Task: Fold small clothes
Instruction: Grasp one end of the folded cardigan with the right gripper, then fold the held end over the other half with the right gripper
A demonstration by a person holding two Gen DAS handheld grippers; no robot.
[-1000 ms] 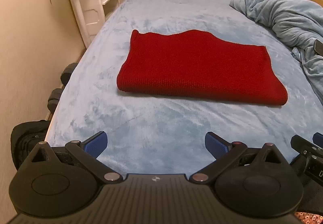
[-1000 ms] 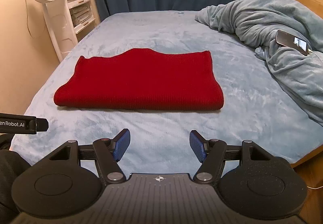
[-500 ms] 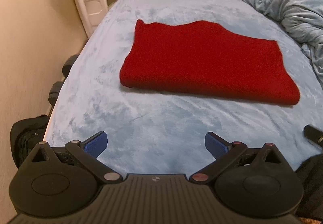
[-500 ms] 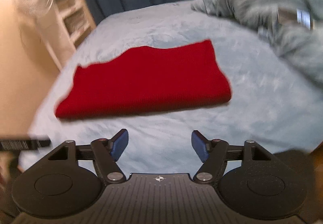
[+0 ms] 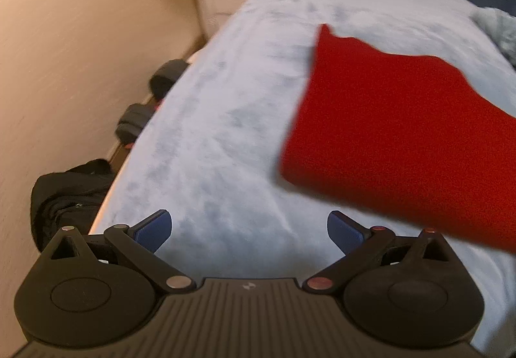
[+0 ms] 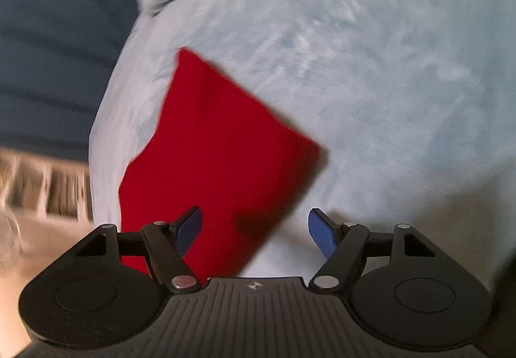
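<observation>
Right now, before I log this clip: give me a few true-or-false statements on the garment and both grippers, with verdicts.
1. The red garment lies on the light blue bed cover. True.
2. The left gripper is clamped on the garment. False: its jaws stand open over bare bed cover, with nothing between them.
3. The right gripper is open, and part of the garment shows between its jaws. True; its jaws have just been opening.
4. The garment is green. False: it is red.
5. Dark items sit between the bed and the wall. True.
</observation>
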